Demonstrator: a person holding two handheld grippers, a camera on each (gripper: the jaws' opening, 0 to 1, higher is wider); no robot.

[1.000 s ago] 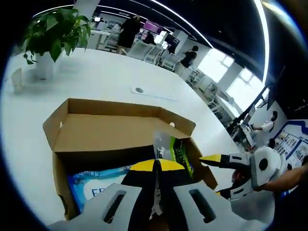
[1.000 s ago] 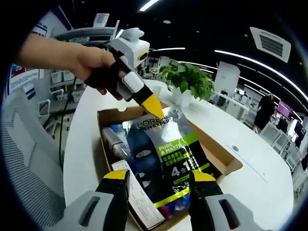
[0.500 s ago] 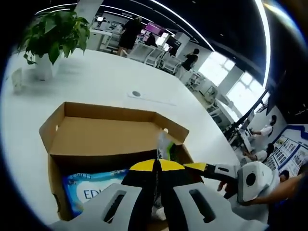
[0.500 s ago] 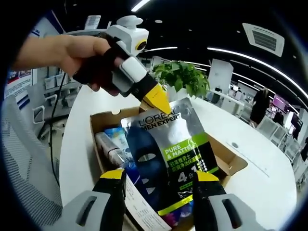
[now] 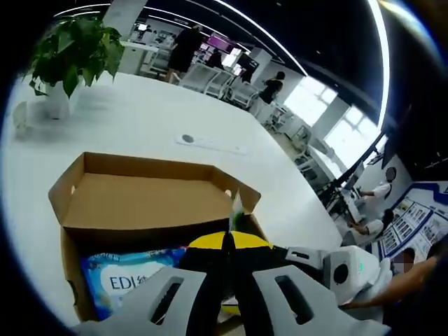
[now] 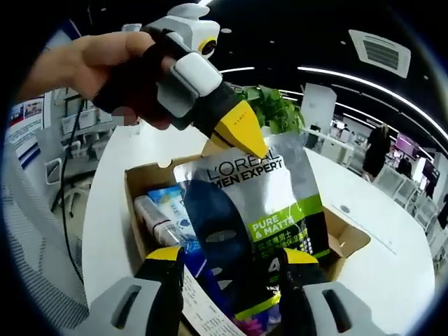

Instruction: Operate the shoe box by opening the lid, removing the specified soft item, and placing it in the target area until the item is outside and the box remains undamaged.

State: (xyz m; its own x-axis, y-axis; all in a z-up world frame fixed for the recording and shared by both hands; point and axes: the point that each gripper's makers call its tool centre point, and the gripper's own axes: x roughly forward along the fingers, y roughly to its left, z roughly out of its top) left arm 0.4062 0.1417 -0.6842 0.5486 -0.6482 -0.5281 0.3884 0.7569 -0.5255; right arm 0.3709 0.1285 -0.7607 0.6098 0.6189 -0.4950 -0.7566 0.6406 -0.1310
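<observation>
Shoe box (image 5: 140, 199): brown cardboard, standing open on the white bench (image 5: 126, 115); lid folded back flat, away from the left gripper's camera.
Face-mask sachet (image 6: 262, 210): silver and green soft pack printed "L'OREAL MEN EXPERT", dark mask picture on its front; hangs upright above the open box, its lower edge level with the right gripper's fingertips.
Left gripper (image 5: 227, 241): yellow-tipped jaws closed together, pinching the sachet's top edge; in the right gripper view it (image 6: 238, 133) comes in from the upper left, held in a person's hand (image 6: 91, 66).
Right gripper (image 6: 227, 262): jaws spread wide, one at each side of the sachet's lower part; whether they touch the sachet I cannot tell.
Box contents: blue wet-wipes pack (image 5: 133, 269) lettered "EDI", a small bottle (image 6: 157, 217) beside it, a white paper slip (image 6: 203, 315) at the near edge.
Potted plant (image 5: 66, 56): green leaves, white pot, at the far end of the bench, well apart from the box.
Background: office chairs and people standing beyond the bench.
</observation>
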